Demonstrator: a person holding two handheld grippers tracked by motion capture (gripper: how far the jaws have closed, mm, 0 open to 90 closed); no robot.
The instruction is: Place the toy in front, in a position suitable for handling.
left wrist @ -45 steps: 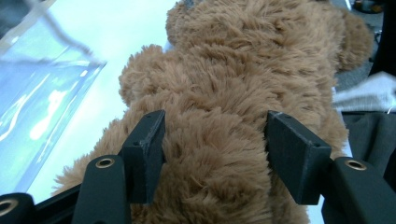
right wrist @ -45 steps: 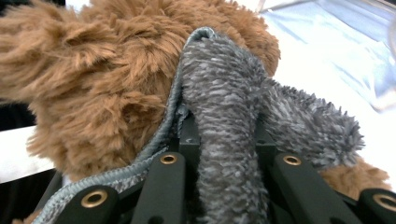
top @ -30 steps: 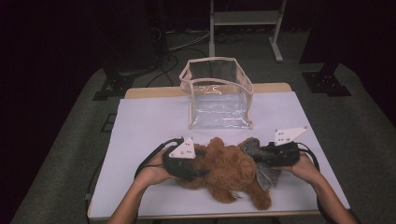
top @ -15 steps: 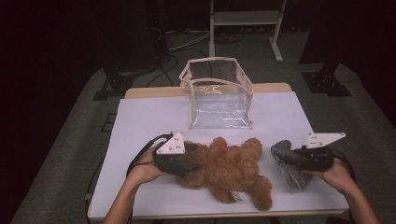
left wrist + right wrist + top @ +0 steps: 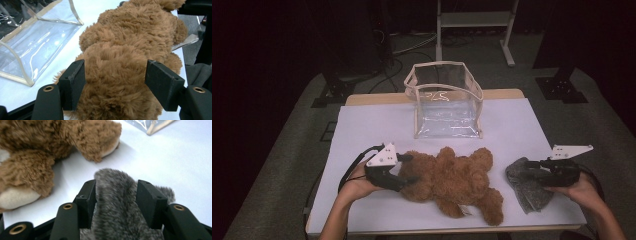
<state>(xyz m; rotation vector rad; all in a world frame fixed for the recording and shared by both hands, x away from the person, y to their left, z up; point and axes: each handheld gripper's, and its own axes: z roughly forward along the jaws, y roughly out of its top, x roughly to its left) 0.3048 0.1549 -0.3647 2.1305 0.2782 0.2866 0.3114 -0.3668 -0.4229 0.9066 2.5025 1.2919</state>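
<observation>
Down at the near edge of the worktop (image 5: 362, 125), the left hand-held gripper (image 5: 408, 169) sits at one end of the brown teddy bear (image 5: 452, 180). In the left gripper view its jaws stand either side of the bear (image 5: 117, 72); they have just been opening, with thick fur bulging between the pads (image 5: 75, 80). The near pad is against the fur and the far one sits at its edge, so I cannot tell whether it is gripped or only straddled.

Over on the right, the right hand-held gripper (image 5: 528, 170) is at the grey furry cloth (image 5: 527, 187), which lies flat near the worktop's right front corner, apart from the bear. From the right gripper view, the grey fur (image 5: 115, 195) runs up between the two black jaws; they have just been opening too. The fur fills the gap and touches the inner faces, but how firmly is hard to say.

The bear lies sprawled across the front middle, one pale-soled foot (image 5: 110, 147) pointing towards the grey cloth.

Farther back, a clear plastic bag (image 5: 446, 107) with beige trim stands upright and open-topped, just beyond the bear.
</observation>
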